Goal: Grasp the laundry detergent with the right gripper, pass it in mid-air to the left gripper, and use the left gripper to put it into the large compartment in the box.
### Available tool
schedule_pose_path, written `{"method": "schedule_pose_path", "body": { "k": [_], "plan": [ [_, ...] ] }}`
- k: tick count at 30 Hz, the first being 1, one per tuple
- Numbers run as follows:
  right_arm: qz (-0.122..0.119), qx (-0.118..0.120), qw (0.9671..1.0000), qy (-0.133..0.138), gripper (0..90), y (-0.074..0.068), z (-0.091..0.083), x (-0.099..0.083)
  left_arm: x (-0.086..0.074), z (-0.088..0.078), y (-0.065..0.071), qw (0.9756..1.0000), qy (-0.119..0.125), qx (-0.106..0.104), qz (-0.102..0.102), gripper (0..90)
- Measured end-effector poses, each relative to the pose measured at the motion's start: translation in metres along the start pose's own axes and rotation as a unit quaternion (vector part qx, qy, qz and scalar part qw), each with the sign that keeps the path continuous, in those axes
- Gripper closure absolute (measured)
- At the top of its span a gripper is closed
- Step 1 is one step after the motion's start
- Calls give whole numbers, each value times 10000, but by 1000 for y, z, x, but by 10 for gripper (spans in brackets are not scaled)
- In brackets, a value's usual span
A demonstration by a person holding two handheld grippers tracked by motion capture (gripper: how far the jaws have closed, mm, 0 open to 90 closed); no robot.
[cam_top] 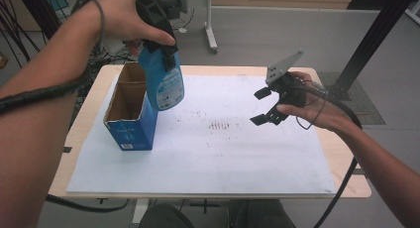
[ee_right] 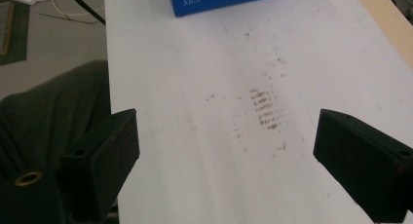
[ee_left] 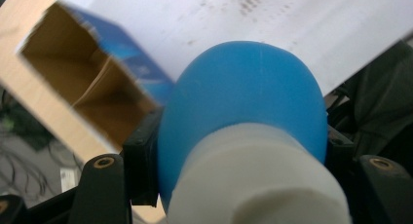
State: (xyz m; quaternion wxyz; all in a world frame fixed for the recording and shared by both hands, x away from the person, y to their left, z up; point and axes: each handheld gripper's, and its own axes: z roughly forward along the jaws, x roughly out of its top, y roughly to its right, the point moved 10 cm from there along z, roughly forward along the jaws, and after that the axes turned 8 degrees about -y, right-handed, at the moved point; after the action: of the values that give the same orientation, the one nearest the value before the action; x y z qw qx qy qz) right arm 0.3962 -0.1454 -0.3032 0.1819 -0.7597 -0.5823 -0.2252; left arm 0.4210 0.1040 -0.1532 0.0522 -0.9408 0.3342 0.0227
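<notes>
Bottle (cam_top: 163, 82), blue with a pale label on its side, is hanging in the air from the left gripper (cam_top: 159, 37), whose black jaws are clamping it near its top. It is hanging just beside the open top of the box (cam_top: 130, 114), its lower end reaching down past the box's upper edge on the side facing the middle of the table; whether it is touching the box I cannot tell. In the left gripper view the bottle (ee_left: 243, 112) is bulging up between the jaws, blue body above a white neck, with the jaws pressing on both sides of it, and the box (ee_left: 83, 87) is showing its brown cardboard inside behind it. The box is blue outside, standing upright with its top open, near the left edge of a white sheet (cam_top: 208, 158) that is covering most of the table (cam_top: 346, 183). A patch of dark smudges (cam_top: 220, 125) is marking the sheet near its middle. The right gripper (cam_top: 262, 106) is hovering over the right part of the sheet, well apart from the bottle and box, held in the person's right hand (cam_top: 309, 106); its jaws are standing wide apart with nothing between them. In the right gripper view, the smudges (ee_right: 265, 114) are lying on the sheet between the two jaws, and the blue side of the box (ee_right: 229, 1) is sitting at the far end.
</notes>
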Motion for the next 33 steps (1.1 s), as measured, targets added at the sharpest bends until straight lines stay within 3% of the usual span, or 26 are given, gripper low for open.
{"method": "schedule_pose_path", "body": {
  "k": [4, 8, 10, 11, 13, 15, 20, 21, 22, 25, 28, 33],
  "plan": [
    [44, -80, 9998, -173, 95, 3, -12, -11, -7, -16, -17, 9985, 13, 46, -548, 368],
    [132, -138, 9993, -326, 95, 6, -19, -22, -13, -30, -33, 9939, 68, 69, -1095, 368],
    [176, -159, 9989, -403, 95, 7, -22, -28, -17, -36, -42, 9910, 83, 91, -1331, 368],
    [177, -167, 9988, -434, 95, 8, -23, -30, -19, -40, -47, 9875, 115, 83, -1571, 368],
    [221, -193, 9981, -540, 95, 9, -27, -35, -21, -42, -51, 9846, 126, 68, -1741, 368],
    [274, -220, 9975, -616, 95, 11, -29, -38, -26, -46, -60, 9783, 95, 95, -2069, 368],
    [391, -289, 9955, -819, 95, 15, -37, -46, -32, -48, -76, 9663, 74, 151, -2568, 367],
    [411, -301, 9951, -848, 95, 15, -38, -47, -34, -48, -80, 9606, 88, 98, -2776, 367],
    [417, -318, 9945, -910, 95, 16, -40, -48, -36, -46, -82, 9566, 75, 53, -2913, 367],
    [426, -362, 9932, -1025, 95, 17, -43, -49, -38, -42, -88, 9466, 24, -33, -3225, 367],
    [460, -295, 9910, -1220, 87, 16, -46, -51, -40, -38, -93, 9397, 36, -81, -3419, 367],
    [522, -398, 9914, -1130, 88, 18, -49, -49, -42, -31, -100, 9278, 128, -174, -3723, 367]
  ]
}}
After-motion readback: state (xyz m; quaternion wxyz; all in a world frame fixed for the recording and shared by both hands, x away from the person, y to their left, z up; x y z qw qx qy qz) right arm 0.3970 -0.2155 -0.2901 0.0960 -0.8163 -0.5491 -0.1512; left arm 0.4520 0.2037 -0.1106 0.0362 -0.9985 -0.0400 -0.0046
